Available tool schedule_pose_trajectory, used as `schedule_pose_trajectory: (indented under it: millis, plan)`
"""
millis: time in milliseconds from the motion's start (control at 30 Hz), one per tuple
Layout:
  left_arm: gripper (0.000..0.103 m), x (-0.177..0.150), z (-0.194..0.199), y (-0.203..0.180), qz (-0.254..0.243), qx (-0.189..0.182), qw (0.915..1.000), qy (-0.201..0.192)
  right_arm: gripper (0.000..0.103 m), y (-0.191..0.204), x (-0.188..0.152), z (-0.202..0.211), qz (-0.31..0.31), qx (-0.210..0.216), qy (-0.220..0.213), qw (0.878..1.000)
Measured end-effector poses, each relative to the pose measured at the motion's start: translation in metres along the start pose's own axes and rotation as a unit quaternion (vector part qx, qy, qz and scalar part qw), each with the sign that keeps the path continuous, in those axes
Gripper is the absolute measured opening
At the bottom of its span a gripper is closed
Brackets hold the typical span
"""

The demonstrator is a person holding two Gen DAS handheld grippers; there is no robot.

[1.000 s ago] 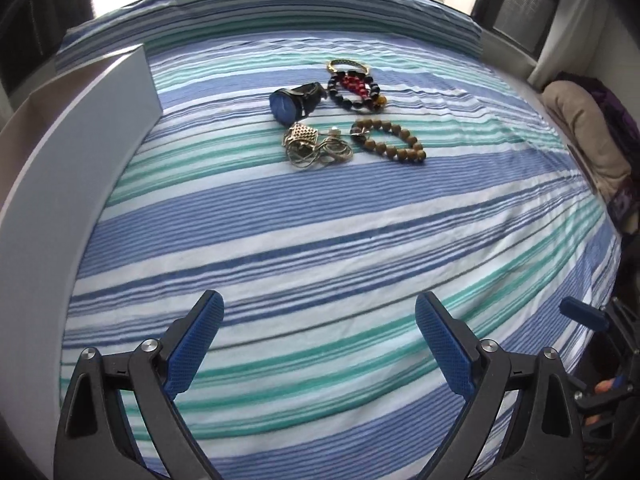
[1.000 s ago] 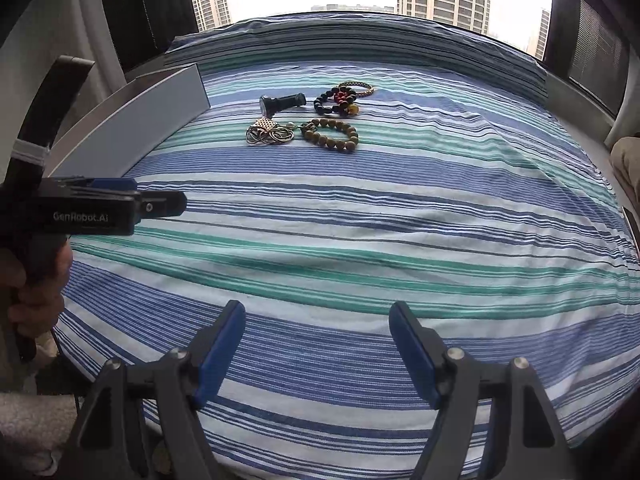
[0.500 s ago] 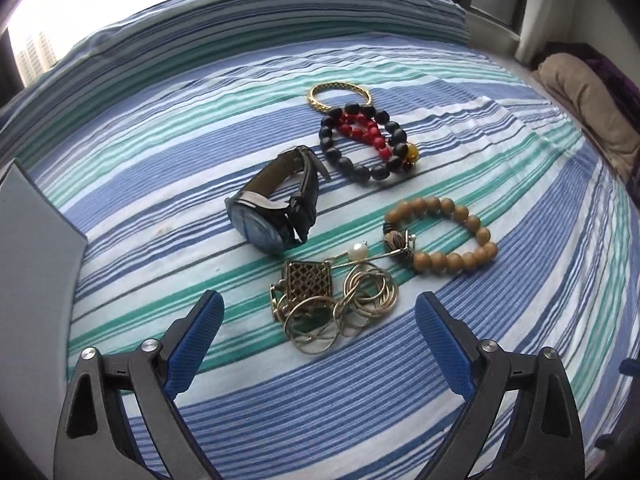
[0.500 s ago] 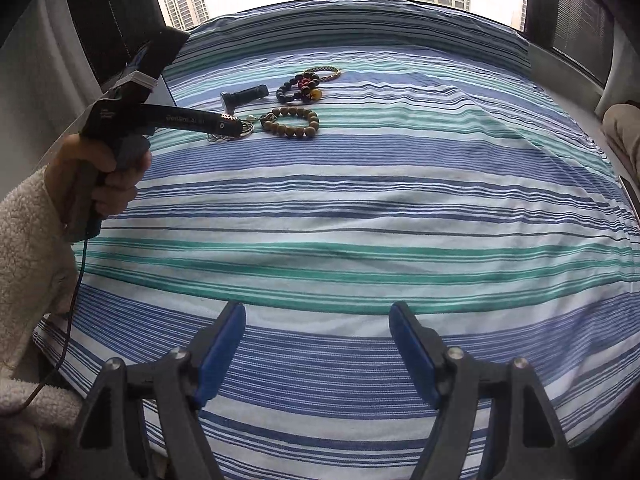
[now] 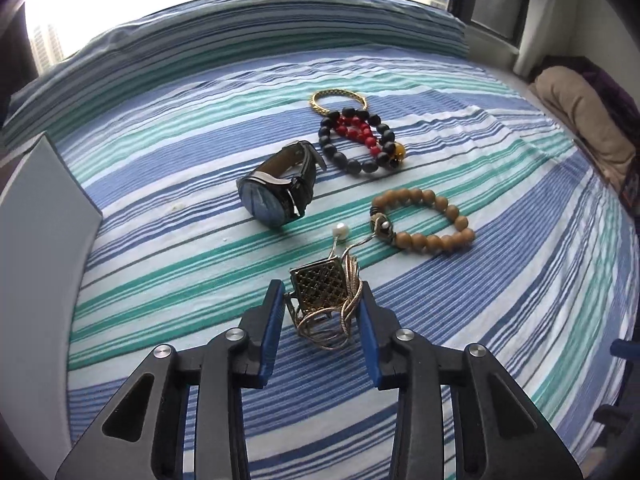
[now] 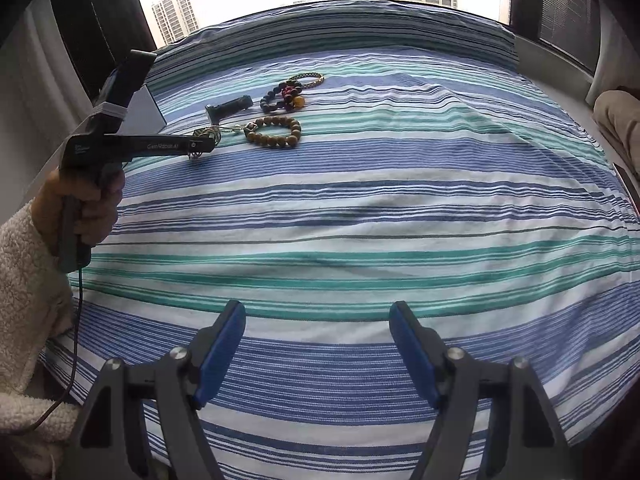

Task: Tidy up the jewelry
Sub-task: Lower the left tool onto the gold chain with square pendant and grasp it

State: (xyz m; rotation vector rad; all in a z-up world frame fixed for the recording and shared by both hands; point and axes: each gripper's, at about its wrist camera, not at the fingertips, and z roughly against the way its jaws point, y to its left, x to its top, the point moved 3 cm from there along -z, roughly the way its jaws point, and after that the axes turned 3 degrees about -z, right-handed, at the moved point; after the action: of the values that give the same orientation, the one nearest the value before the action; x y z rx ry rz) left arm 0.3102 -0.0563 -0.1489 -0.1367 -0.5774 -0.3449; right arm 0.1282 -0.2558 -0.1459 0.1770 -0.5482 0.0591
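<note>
Left tongs [image 5: 320,312] now over the jewelry, closing around gold earrings [image 5: 326,300]; right tongs [image 6: 318,344] unchanged, spread

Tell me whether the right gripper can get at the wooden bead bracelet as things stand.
Probably yes. The right gripper stands open and empty over bare striped bedsheet, with nothing lying between it and the wooden bead bracelet. The left gripper, closing around the gold earrings, sits just beside the bracelet and could crowd the approach.

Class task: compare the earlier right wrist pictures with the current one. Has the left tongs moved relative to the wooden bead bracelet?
Yes. The left tongs moved toward the wooden bead bracelet, closing around the gold earrings beside it.
</note>
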Motion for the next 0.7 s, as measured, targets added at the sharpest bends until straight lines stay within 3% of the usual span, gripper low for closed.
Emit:
schedule_pose_trajectory:
  millis: [200, 433, 667, 700]
  plan:
    - [0.035, -0.022, 0.052, 0.002, 0.034, -0.004, 0.9993, -0.016, 0.076, 0.001, 0.004, 0.006, 0.000, 0.001, -0.004, 1.000]
    - [0.035, -0.061, 0.095, 0.013, 0.078, 0.004, 0.9969, -0.011, 0.076, 0.009, 0.018, 0.008, 0.001, 0.031, 0.003, 1.000]
    - [0.034, -0.092, 0.120, 0.027, 0.112, 0.056, 0.9920, -0.016, 0.076, 0.033, 0.035, -0.007, 0.032, 0.065, 0.036, 0.997]
    - [0.028, -0.094, 0.124, 0.030, 0.118, 0.058, 0.9911, -0.020, 0.076, 0.036, 0.042, -0.010, 0.034, 0.071, 0.040, 0.996]
